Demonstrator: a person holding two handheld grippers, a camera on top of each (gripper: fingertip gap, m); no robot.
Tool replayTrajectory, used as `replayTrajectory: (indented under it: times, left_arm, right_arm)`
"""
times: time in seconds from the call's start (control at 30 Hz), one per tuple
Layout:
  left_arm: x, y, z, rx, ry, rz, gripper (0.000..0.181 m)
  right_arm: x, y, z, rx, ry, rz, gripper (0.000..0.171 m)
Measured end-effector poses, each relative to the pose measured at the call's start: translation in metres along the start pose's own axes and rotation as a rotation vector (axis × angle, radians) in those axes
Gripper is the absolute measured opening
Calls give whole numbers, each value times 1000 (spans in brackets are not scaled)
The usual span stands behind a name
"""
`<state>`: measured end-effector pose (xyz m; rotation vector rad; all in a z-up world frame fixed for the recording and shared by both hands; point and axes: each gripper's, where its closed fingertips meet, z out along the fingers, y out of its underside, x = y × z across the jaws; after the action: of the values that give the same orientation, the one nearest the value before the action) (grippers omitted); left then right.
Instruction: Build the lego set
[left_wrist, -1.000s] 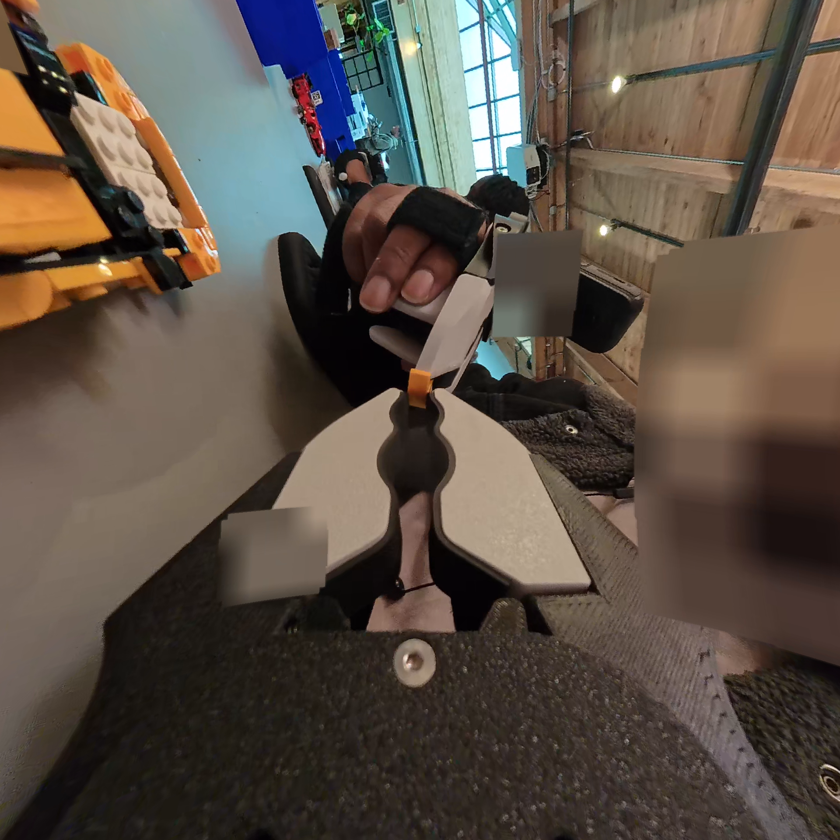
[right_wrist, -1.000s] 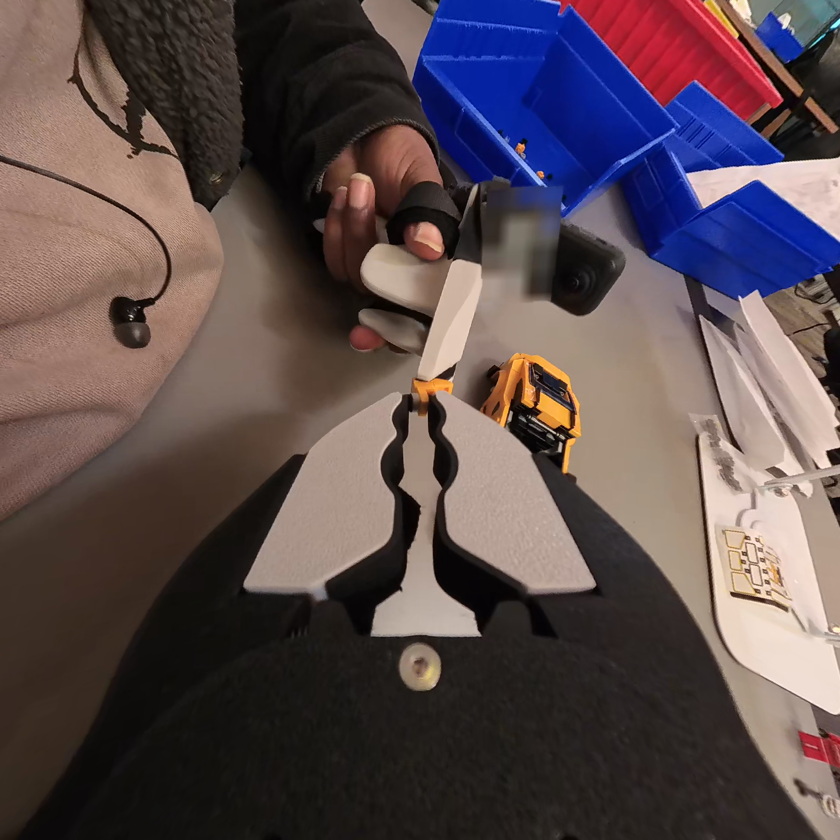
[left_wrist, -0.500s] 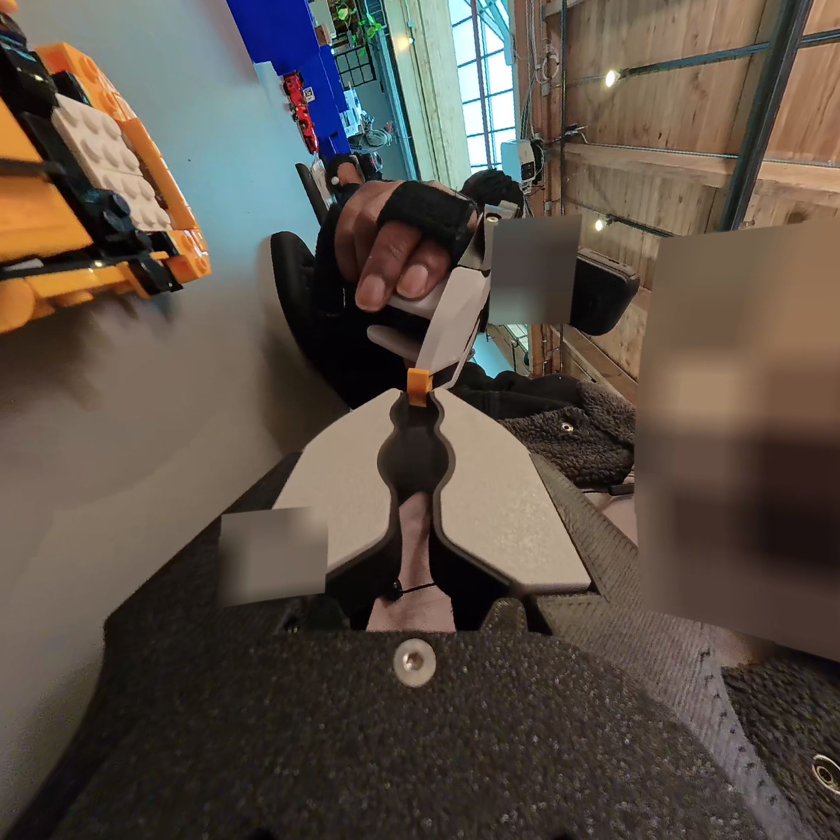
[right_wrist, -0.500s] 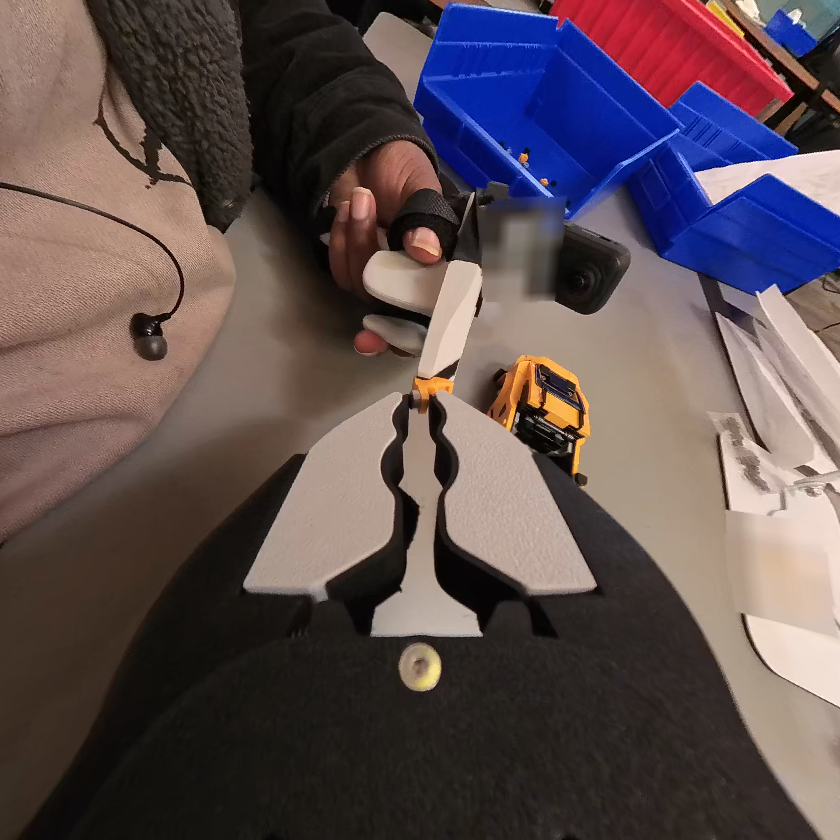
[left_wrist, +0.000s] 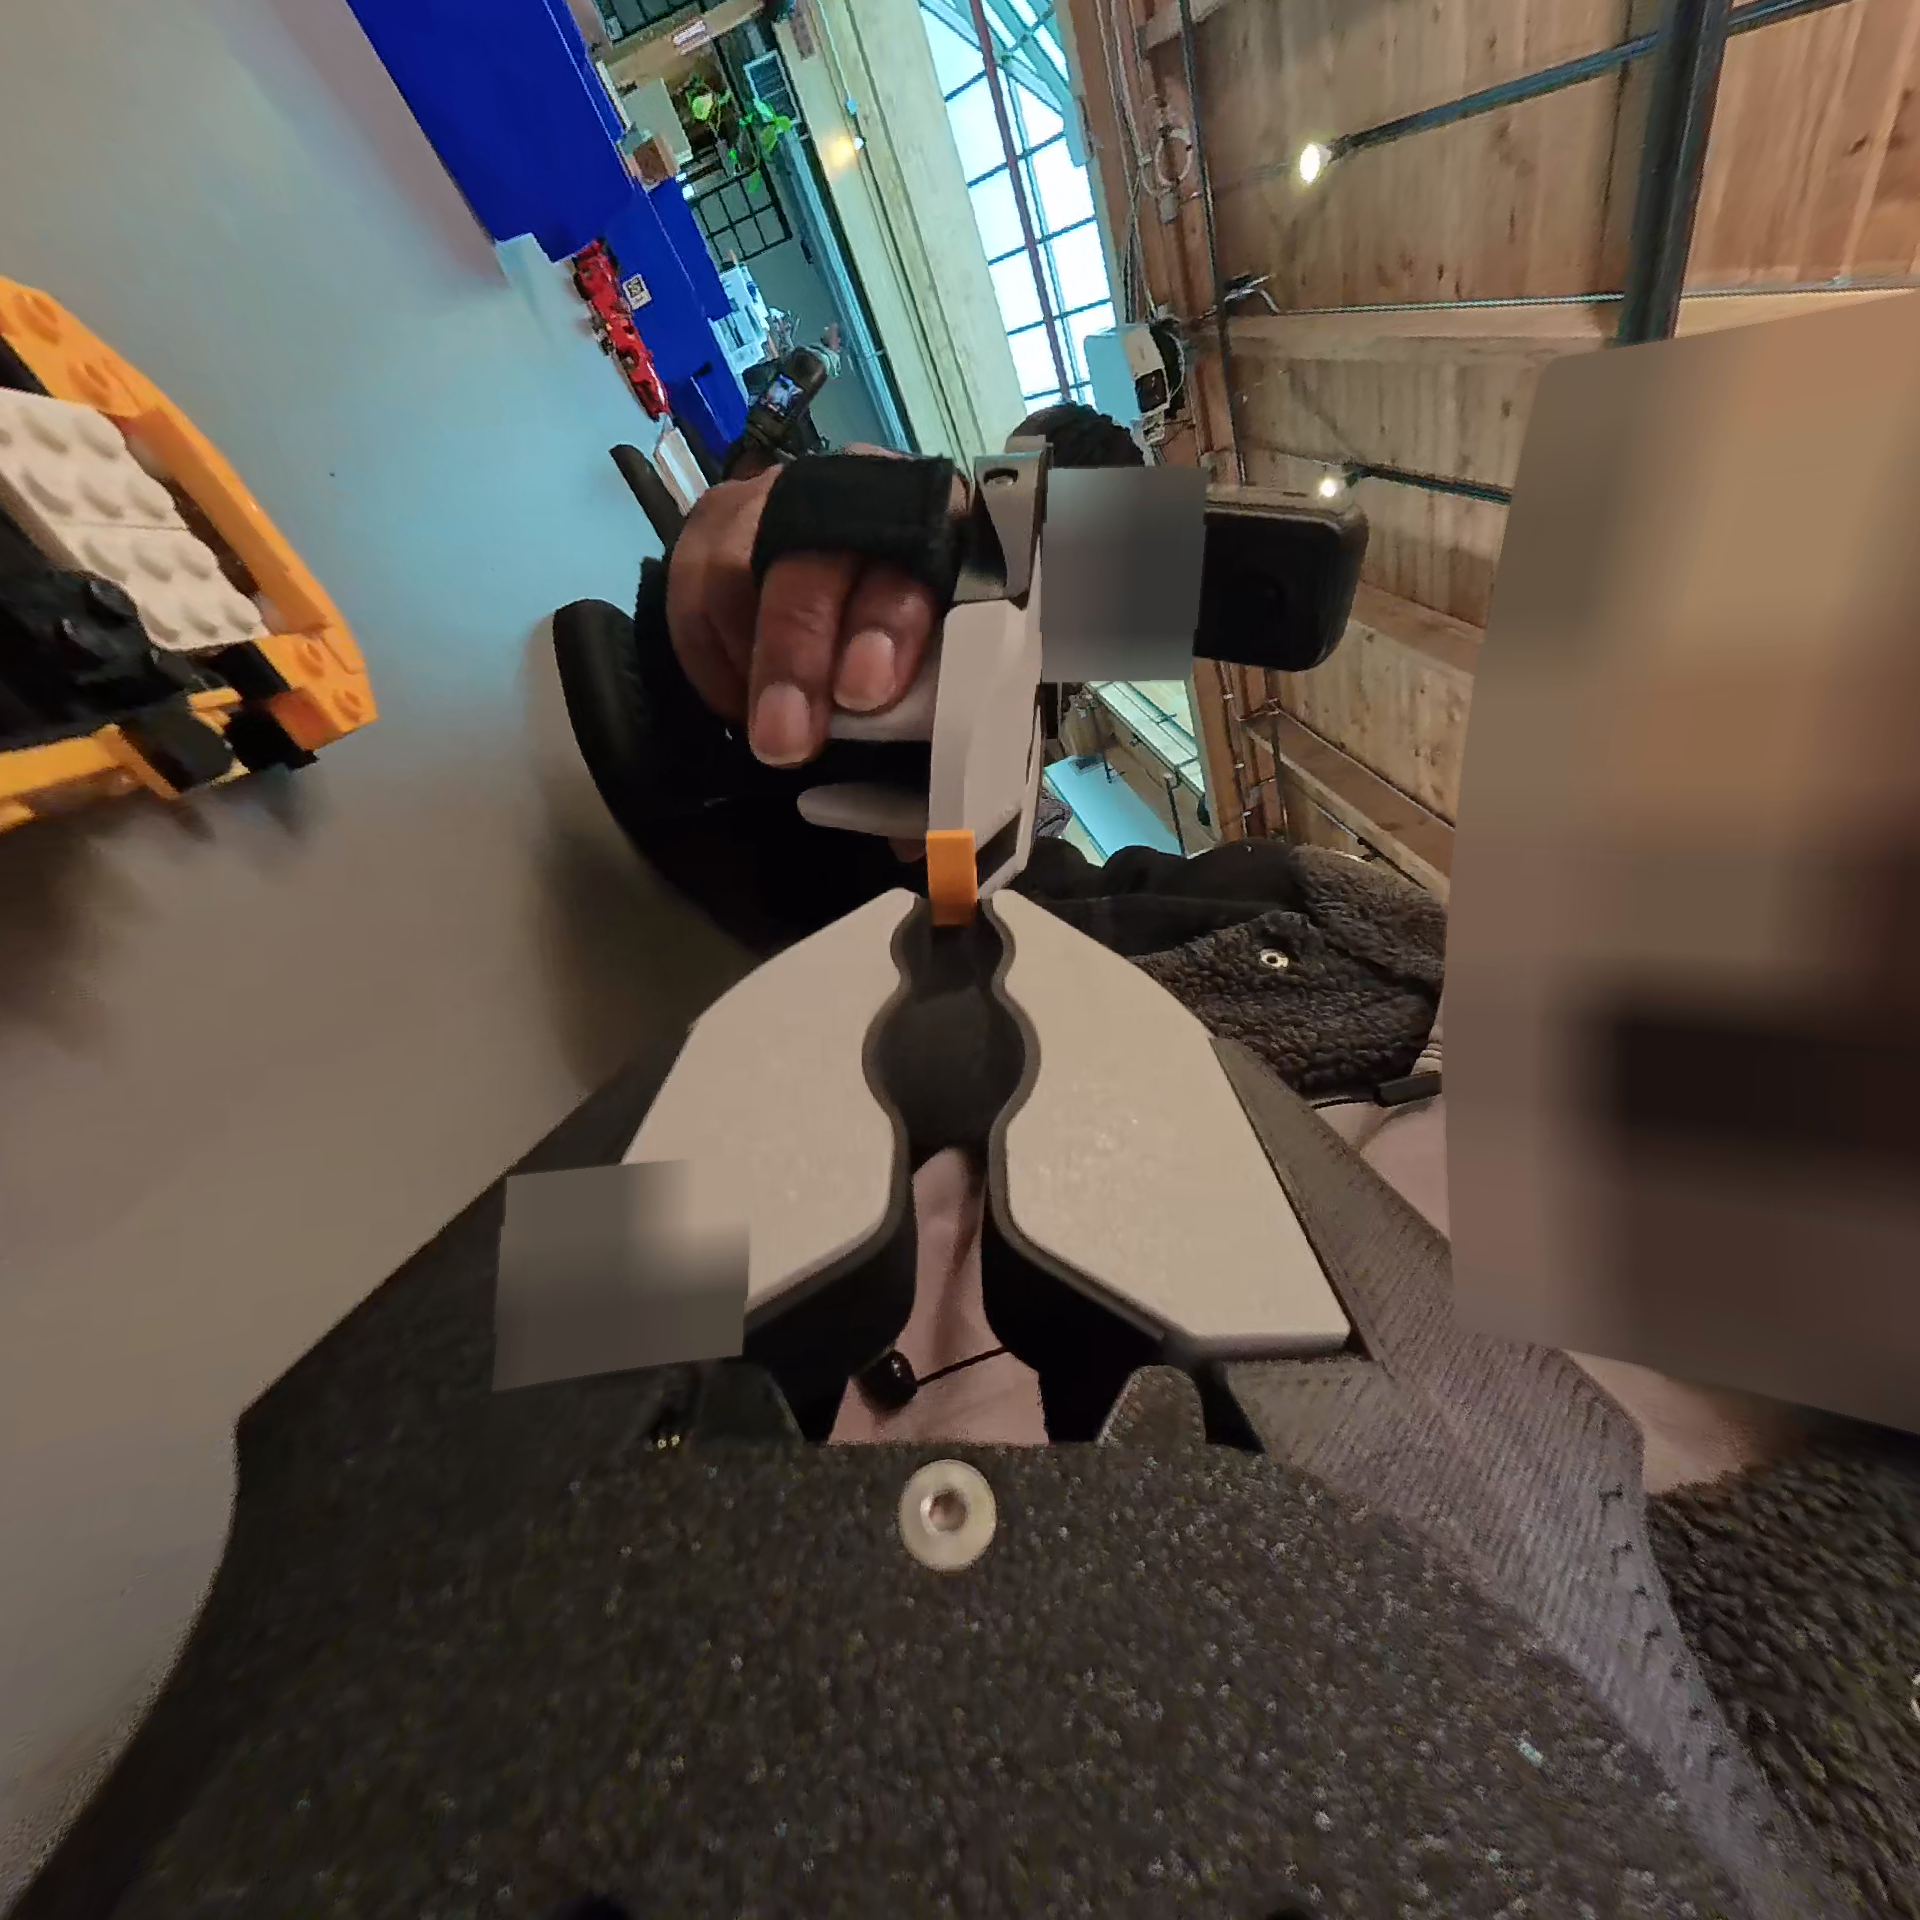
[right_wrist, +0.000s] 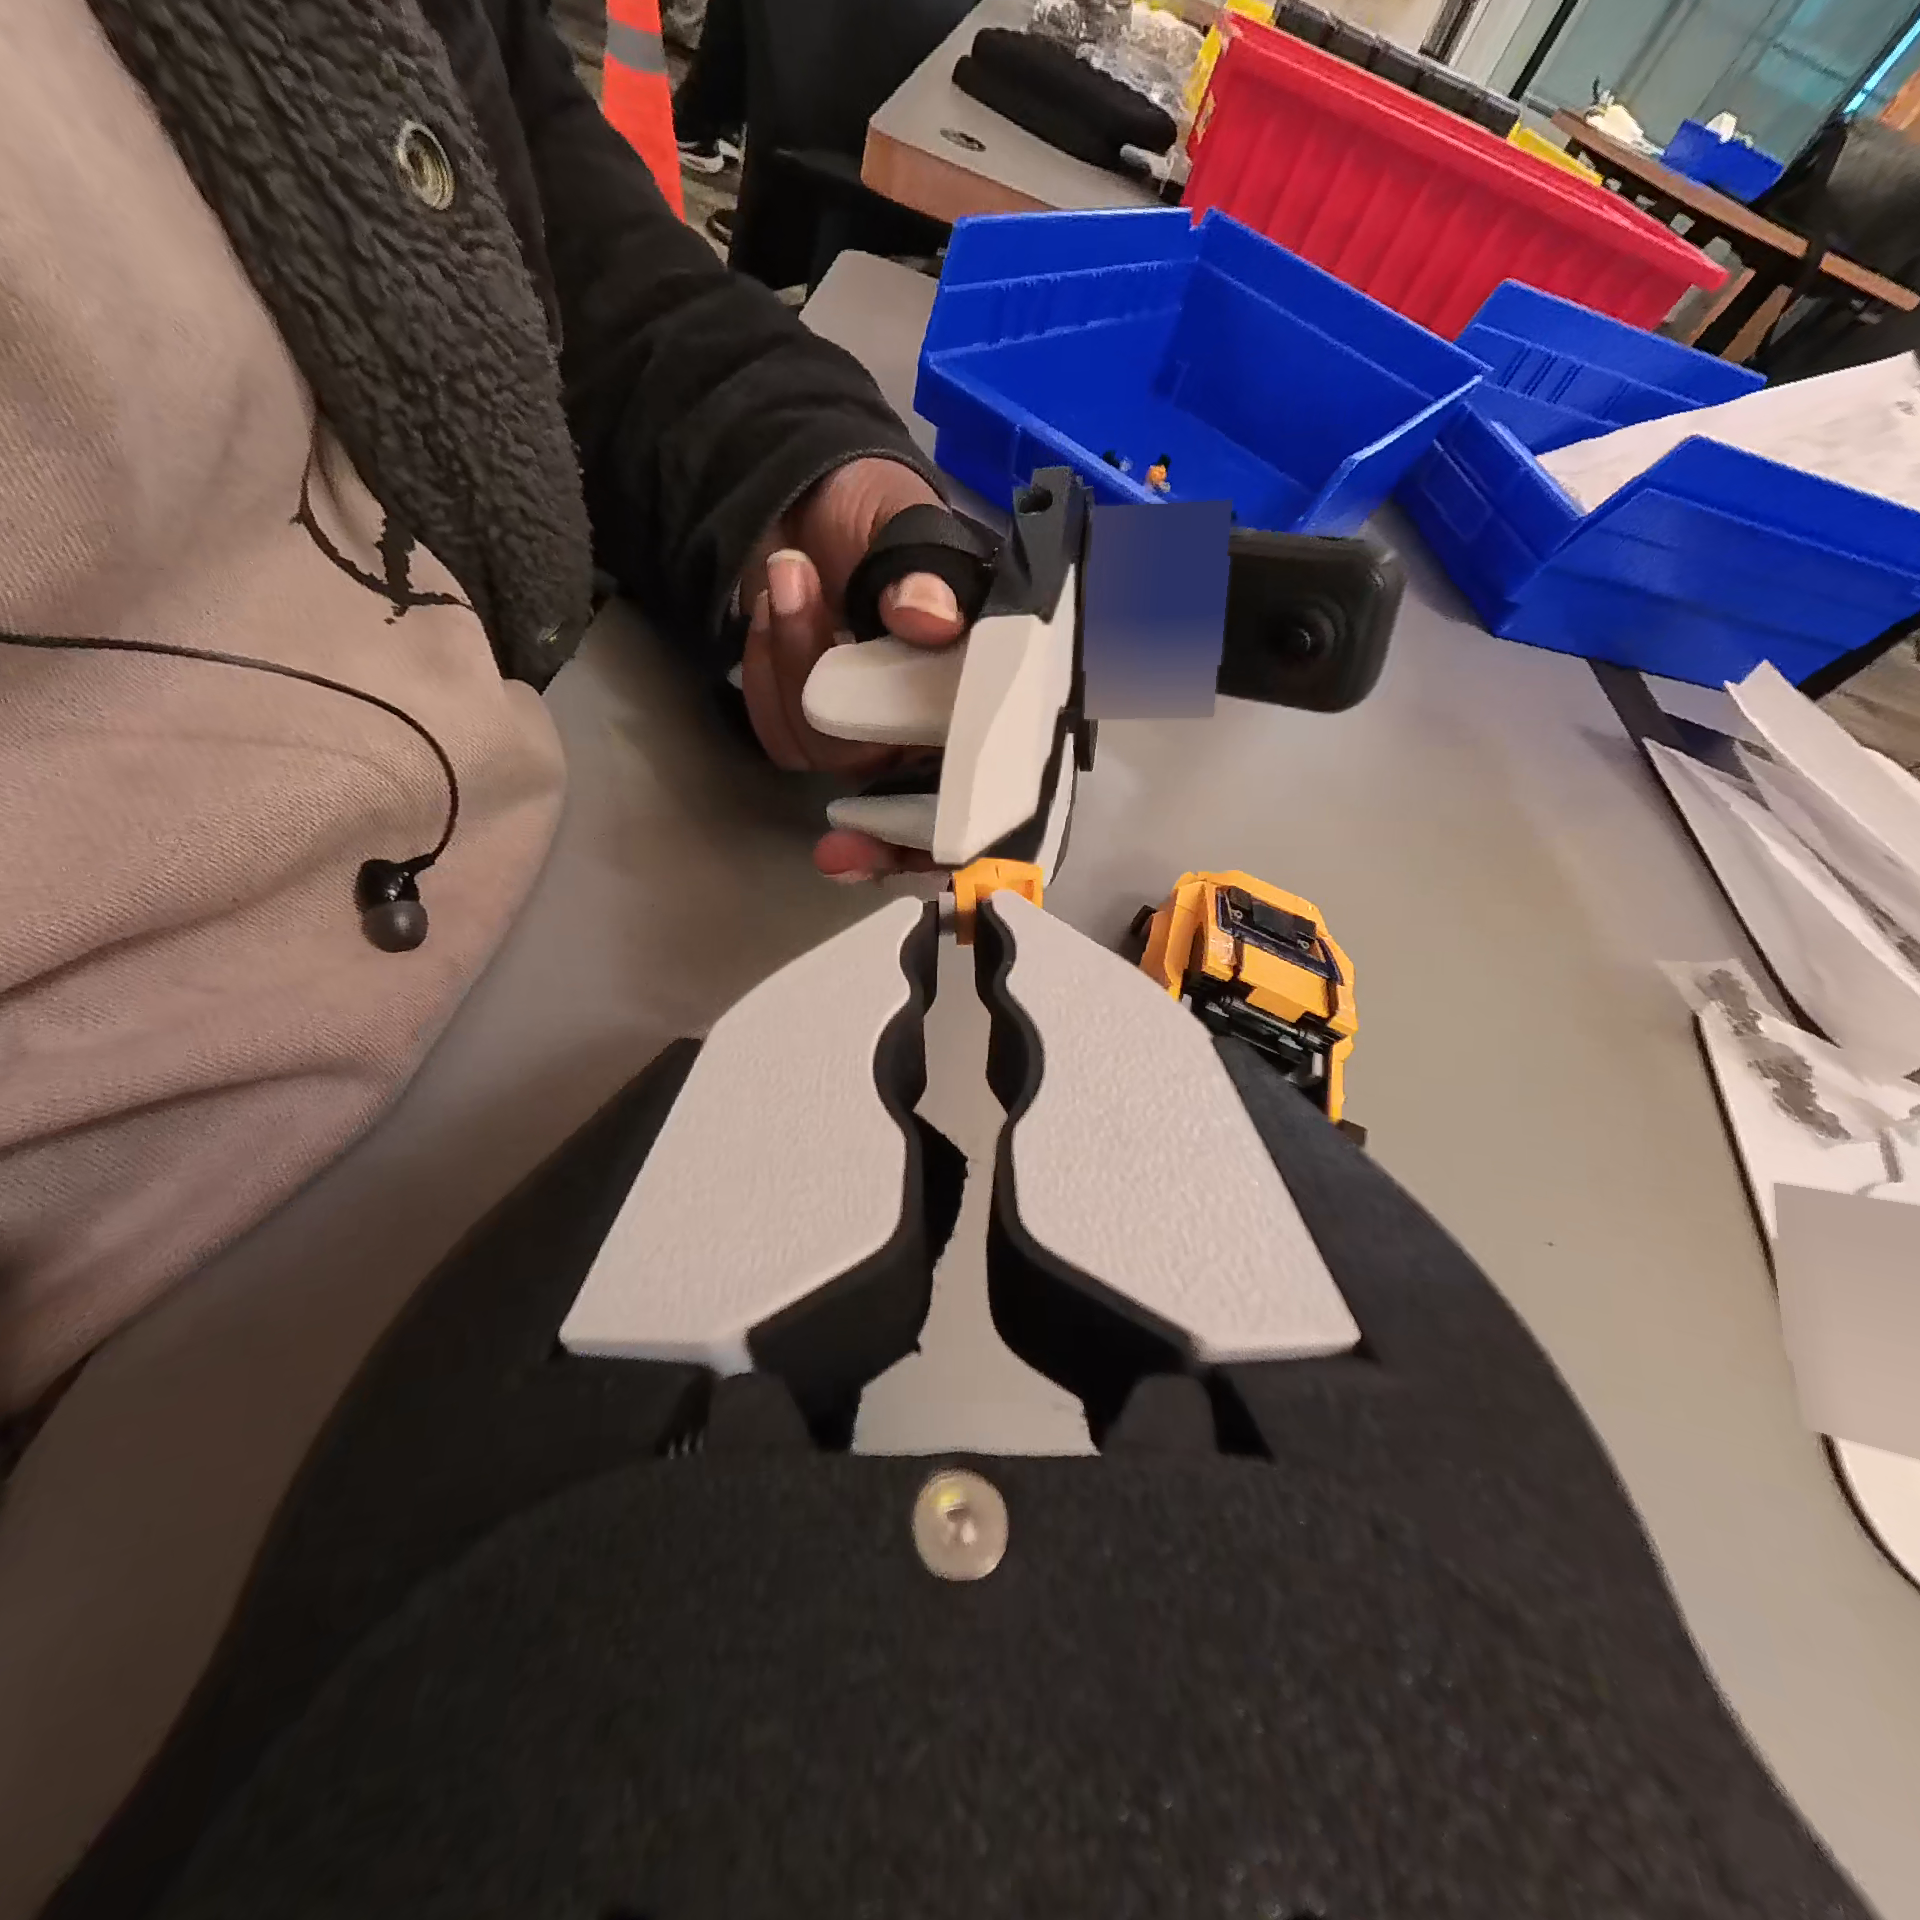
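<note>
Pinching one small orange piece (left_wrist: 951, 875) from opposite sides, both grippers' fingers (left_wrist: 790, 1091) clamp it; the yellow car (left_wrist: 125, 582) is cut off at frame's left.

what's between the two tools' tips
A small orange lego piece, pinched by both the right tool and left tool; both wrist views show it.

Workshop: timber walls (left_wrist: 1455, 156), blue parts bins (right_wrist: 1195, 353), grey worktable (right_wrist: 1455, 831).

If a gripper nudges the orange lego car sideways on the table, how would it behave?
The car looks light, so it would probably slide or roll on the smooth grey table. Its studded bricks look unfinished, so a hard push might pop pieces loose.
</note>
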<state>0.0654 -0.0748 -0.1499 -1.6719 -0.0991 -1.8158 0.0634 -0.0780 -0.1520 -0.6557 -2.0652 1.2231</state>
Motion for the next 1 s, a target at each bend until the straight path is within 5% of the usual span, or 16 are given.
replayTrajectory:
  times: [0.37,1.0]
  left_arm:
    - [-6,9,0,-44,-3,-95,7]
    - [-12,1,-4,2,-31,-88,7]
  right_arm:
    - [-8,7,2,-72,13,-178,6]
    - [1,12,5,-51,40,-75,7]
